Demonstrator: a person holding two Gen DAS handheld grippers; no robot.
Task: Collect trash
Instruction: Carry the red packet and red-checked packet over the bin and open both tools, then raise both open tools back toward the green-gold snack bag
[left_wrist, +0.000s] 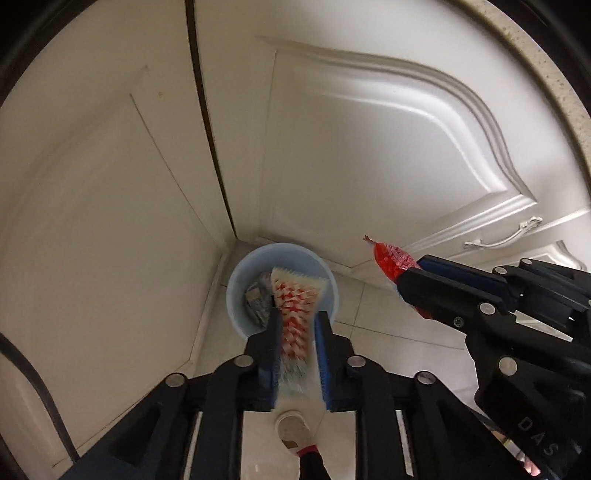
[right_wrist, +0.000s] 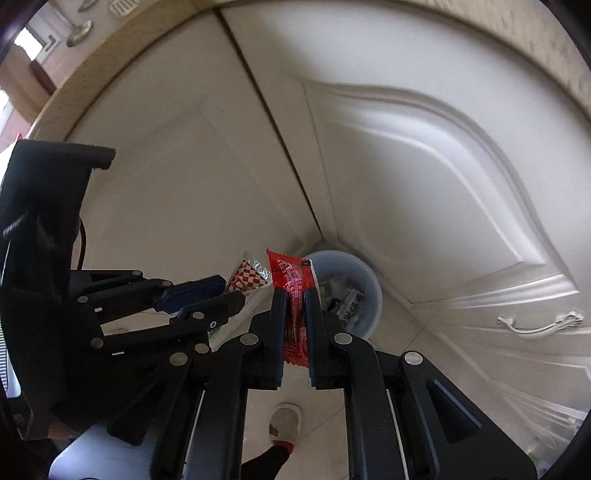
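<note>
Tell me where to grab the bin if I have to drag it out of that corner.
Pinch the near rim of the bin, coming straight down from above. Its top is open and the wall looks thin; the far side sits close against the cupboard doors.

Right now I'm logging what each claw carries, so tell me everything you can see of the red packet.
The red packet is a narrow, glossy plastic sachet with white print and a crimped, jagged end. It stands upright between the pads of the right claw, which is shut on its middle, with both ends sticking out. It looks sealed and slightly creased. It hangs above the floor, close to the pale blue bin, not yet inside it.
</note>
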